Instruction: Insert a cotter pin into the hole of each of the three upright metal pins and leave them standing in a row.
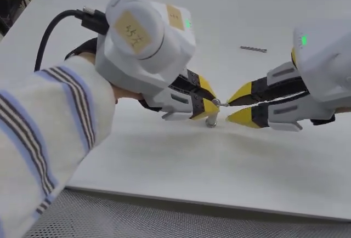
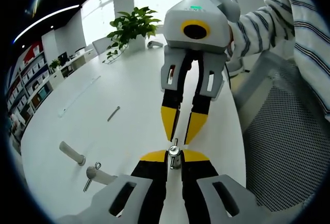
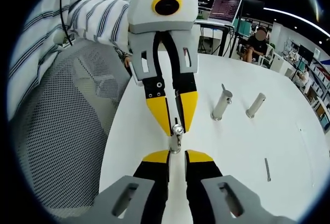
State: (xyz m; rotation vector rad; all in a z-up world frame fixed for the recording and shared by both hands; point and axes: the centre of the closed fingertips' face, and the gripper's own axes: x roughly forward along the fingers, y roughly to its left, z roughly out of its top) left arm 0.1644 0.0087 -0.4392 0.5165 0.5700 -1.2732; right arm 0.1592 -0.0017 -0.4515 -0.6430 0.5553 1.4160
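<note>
L gripper (image 1: 210,100) sits at the left over the worktop (image 1: 164,161), held by a hand in a striped sleeve (image 1: 49,134). Its jaws are pressed onto the upper part of an upright metal pin (image 1: 211,121) that stands a little in from the worktop's near edge. In left gripper view the yellow tips sit against the pin on both sides. R gripper (image 1: 230,110) faces it from the right, tips just beside the pin head and nearly meeting the L tips. A thin silvery sliver (image 1: 258,102) lies betw. the R jaws in head view, pointing at the pin head. R jaws are close together w/ a narrow gap; cannot tell whether they pinch it. Second pin (image 3: 221,104) and third pin (image 3: 256,105) stand side by side further in, apart from both grippers. Second pin has a ring-headed cotter pin (image 2: 96,167) through its top; third's hole is too small to read. Loose cotter pin (image 1: 253,49) lies flat toward the far edge, well apart from the rest. Mesh chair (image 3: 72,110) sits off the near edge.
</note>
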